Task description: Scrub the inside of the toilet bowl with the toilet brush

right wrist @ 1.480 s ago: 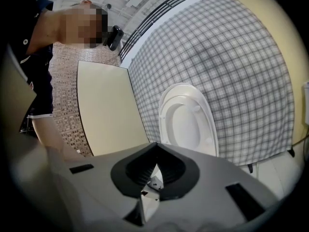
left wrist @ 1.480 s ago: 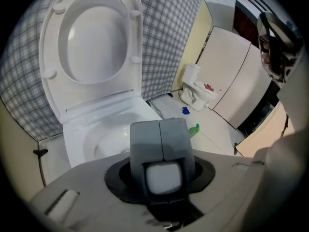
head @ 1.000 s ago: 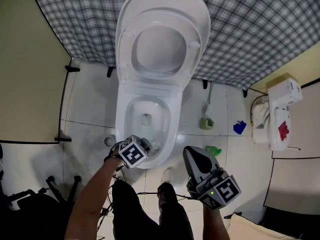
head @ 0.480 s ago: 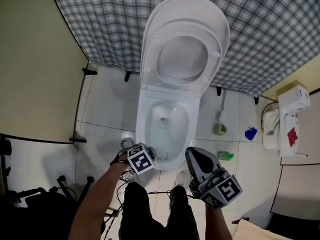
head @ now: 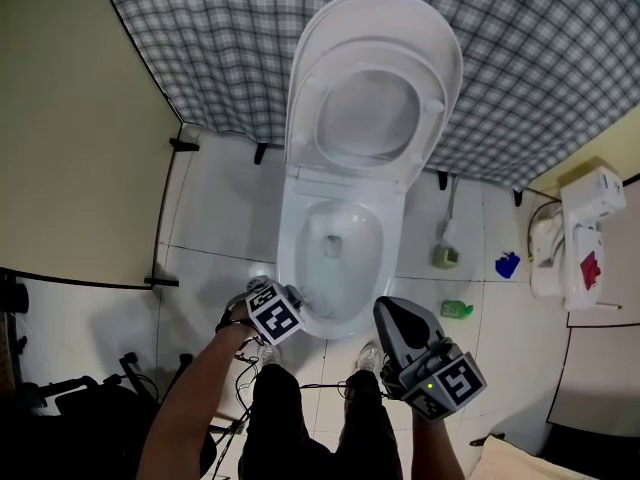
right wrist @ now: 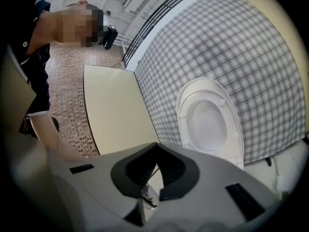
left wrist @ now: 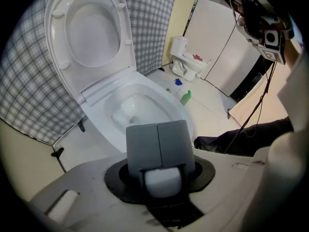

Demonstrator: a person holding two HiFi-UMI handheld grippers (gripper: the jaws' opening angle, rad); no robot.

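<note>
both hand-held grippers empty. left hand-held gripper [left wrist: 158, 129]: jaws pressed together, nothing between them, hovering at the near rim of the toilet bowl [head: 337, 253], lower centre of the head view. right hand-held gripper [head: 396, 314]: jaws look together too, holding nothing, lower right of centre, pointing up-frame.

scrub not started, by my read. step in hand is fetching the brush. toilet brush [head: 447, 226] stands in its green holder [head: 444, 258] on the floor surface just right of the bowl, handle pointing up-frame toward the plaid wall covering [head: 540, 78]. the right hand-held gripper is the nearer one: open wide, take the handle high, lift straight up so the holder stays put, then swing over the rim.

containers: the bowl holds only a little water at the bottom, no brush. holder has the brush head in it. lid and seat [head: 372, 98] are up, upper centre, so the bowl is open. green bottle [head: 456, 310] on the surface between the right hand-held gripper and the holder: mind it on approach. its contents can't be read.
</note>
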